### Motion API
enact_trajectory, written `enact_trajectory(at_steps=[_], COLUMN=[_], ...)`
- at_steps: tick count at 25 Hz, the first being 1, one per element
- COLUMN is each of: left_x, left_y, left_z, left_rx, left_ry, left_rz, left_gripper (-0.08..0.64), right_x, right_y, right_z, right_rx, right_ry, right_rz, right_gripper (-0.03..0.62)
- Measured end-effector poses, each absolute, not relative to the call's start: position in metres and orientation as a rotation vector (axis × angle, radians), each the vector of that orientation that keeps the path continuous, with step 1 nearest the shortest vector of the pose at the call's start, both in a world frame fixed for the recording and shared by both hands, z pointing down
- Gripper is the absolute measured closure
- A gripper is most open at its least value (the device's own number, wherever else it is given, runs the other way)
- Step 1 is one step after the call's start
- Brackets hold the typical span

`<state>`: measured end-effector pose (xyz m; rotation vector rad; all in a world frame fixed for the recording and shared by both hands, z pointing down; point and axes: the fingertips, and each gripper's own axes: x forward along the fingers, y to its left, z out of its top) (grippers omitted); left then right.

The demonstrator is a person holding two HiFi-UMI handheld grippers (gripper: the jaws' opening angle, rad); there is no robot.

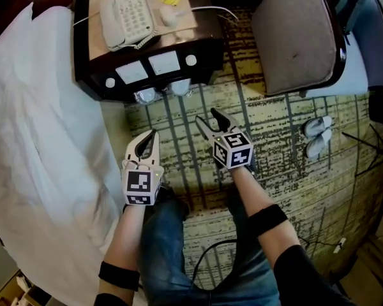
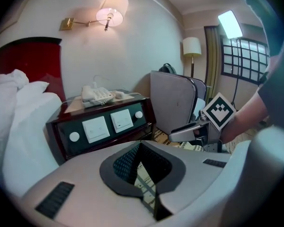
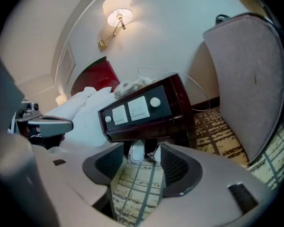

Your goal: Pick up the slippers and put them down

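Two white slippers in clear wrap (image 1: pixel 163 91) lie on the carpet, tucked under the front of the dark nightstand (image 1: pixel 92 75). In the right gripper view the same slippers (image 3: pixel 136 151) show just past the jaws, under the nightstand (image 3: pixel 175 103). My right gripper (image 1: pixel 208 117) hovers over the carpet in front of them, open, with nothing between its fingers. My left gripper (image 1: pixel 150 136) hangs beside it on the left, shut and empty, also pointing at the nightstand (image 2: pixel 104 126). The left gripper view shows the right gripper (image 2: pixel 189 130) at its right.
A second white pair of slippers (image 1: pixel 318 136) sits on the carpet at the right, by a grey padded chair (image 1: pixel 293 30). A phone (image 1: pixel 127 14) rests on the nightstand. The white bed (image 1: pixel 38 139) fills the left. A cable (image 1: pixel 210 254) crosses the floor by the person's legs.
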<state>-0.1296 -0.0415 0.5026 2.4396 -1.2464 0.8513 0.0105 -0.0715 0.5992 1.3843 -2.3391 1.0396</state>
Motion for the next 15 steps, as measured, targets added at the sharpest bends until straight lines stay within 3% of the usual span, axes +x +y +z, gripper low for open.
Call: enact_trajectory(at_steps=[3,6,11,15], left_x=[-0.116,-0.106,-0.097,-0.1], left_y=[-0.054,-0.066,-0.088,-0.099], left_z=[0.546,0.586,0.646,0.699], left_rx=[2.493,2.535,2.601,2.623], left_ry=[-1.208,-1.165,-1.13,-1.116], left_rz=[0.892,0.932,0.989,1.039], left_gripper=[0.557,0.557,0.557,0.557], right_x=[0.005,0.002,-0.008,-0.018], right_y=[-0.09,-0.11,-0.137,-0.156], right_z=[0.643,0.684,0.752,0.801], right_rx=[1.395,1.434,1.461,1.466], right_ry=[-2.37,-2.383,-2.373,-2.35], right_rz=[1.131,1.237,1.469,1.706], right_gripper=[0.266,0.258,0.185,0.184])
